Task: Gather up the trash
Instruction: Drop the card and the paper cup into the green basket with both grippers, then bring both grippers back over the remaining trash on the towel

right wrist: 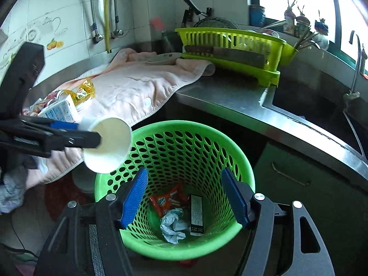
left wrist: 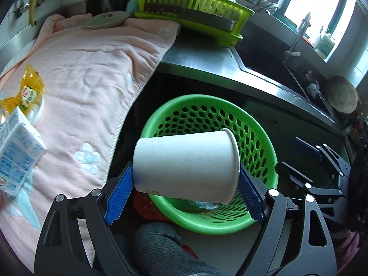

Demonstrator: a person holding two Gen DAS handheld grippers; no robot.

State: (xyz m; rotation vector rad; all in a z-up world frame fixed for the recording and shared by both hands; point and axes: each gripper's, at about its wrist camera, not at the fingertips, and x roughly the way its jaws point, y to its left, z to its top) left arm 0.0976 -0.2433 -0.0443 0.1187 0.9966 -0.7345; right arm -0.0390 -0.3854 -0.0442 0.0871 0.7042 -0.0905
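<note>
My left gripper (left wrist: pixel 185 184) is shut on a white paper cup (left wrist: pixel 186 163), which lies sideways between the blue pads, its mouth to the right. The cup hangs over the near rim of a green perforated basket (left wrist: pixel 195 97) on the floor. In the right wrist view the same cup (right wrist: pixel 108 147) hovers at the basket's (right wrist: pixel 174 124) left rim. My right gripper (right wrist: pixel 185 174) stands open above the basket with nothing between its fingers. Inside lie a red wrapper (right wrist: pixel 168 201), crumpled paper (right wrist: pixel 173 227) and a black box (right wrist: pixel 196 214).
On the pink towel (left wrist: pixel 92 69) over the steel counter lie a yellow packet (left wrist: pixel 27 92) and a milk carton (left wrist: pixel 16 151). A plate (left wrist: pixel 107 19) and a lime dish rack (left wrist: pixel 191 7) stand at the back. The sink (right wrist: pixel 310 105) is right. A person's grey trouser leg (left wrist: pixel 161 248) is below.
</note>
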